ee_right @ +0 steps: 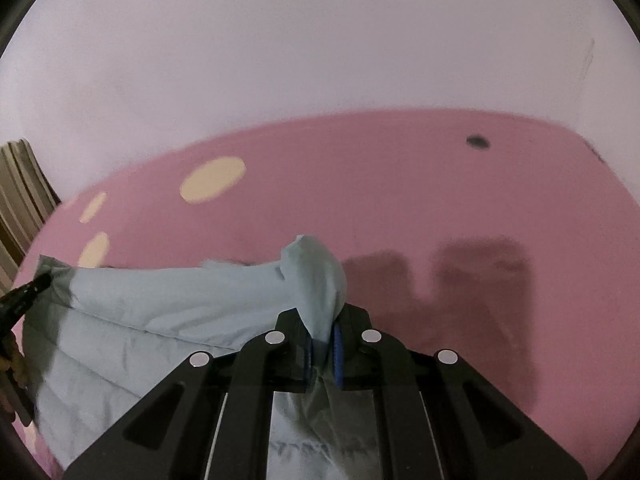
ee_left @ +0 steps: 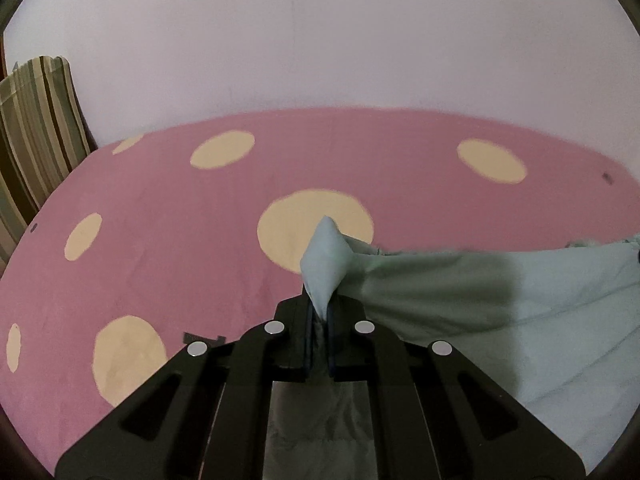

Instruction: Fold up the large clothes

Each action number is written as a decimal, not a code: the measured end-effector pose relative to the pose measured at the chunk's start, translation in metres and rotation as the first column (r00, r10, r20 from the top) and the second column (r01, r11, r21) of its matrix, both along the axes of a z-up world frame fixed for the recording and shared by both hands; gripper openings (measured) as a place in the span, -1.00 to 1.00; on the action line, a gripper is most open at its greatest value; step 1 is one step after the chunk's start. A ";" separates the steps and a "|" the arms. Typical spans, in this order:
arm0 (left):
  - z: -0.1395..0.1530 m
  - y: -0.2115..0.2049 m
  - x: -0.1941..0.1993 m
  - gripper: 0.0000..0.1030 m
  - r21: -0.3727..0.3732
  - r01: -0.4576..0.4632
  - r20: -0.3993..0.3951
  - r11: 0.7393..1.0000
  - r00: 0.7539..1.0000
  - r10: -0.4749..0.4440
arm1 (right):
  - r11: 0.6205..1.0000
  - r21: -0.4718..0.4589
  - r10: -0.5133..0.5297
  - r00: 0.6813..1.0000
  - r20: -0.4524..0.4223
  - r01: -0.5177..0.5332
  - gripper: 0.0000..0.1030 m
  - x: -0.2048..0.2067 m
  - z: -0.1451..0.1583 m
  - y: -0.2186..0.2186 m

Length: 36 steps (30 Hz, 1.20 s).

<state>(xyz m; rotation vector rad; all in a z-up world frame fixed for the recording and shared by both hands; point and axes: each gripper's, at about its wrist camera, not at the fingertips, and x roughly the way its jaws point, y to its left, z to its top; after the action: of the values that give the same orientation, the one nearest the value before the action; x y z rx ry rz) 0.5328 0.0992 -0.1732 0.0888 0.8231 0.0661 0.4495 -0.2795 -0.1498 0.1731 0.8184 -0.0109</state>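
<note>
A large pale blue-green garment hangs stretched between my two grippers above a pink bed cover. My left gripper is shut on one corner of it; the cloth bunches up past the fingertips and runs off to the right. My right gripper is shut on the other corner of the garment, which runs off to the left. The left gripper shows at the left edge of the right wrist view, holding the far corner.
The pink cover with cream dots spreads ahead and to the left. A striped cushion stands at the far left against a pale wall. Gripper shadows fall on the cover at the right.
</note>
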 end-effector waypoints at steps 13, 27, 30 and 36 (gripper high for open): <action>-0.054 0.001 0.014 -0.90 0.020 -0.022 -0.067 1.000 0.997 0.023 | 1.000 -0.021 0.003 0.998 -0.067 -0.004 -0.81 0.014 -0.050 0.005; 0.029 -0.027 -0.043 0.16 -0.052 0.015 0.098 0.999 0.995 -0.010 | 0.999 -0.029 0.025 0.999 0.045 -0.024 -0.03 -0.026 0.017 0.033; 0.018 -0.062 -0.039 0.16 -0.076 0.070 0.067 0.995 0.996 -0.065 | 0.997 -0.022 0.079 0.997 0.025 -0.078 -0.03 -0.020 0.011 0.062; -0.023 -0.087 -0.022 0.16 -0.042 0.057 -0.017 0.997 0.998 -0.058 | 0.990 -0.066 0.125 0.992 -0.029 -0.127 -0.03 -0.006 -0.018 0.094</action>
<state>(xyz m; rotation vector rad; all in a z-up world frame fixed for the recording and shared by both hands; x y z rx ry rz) 0.5103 0.0122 -0.1966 0.0734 0.8388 -0.0060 0.4439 -0.1851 -0.1682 0.0575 0.8516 0.0781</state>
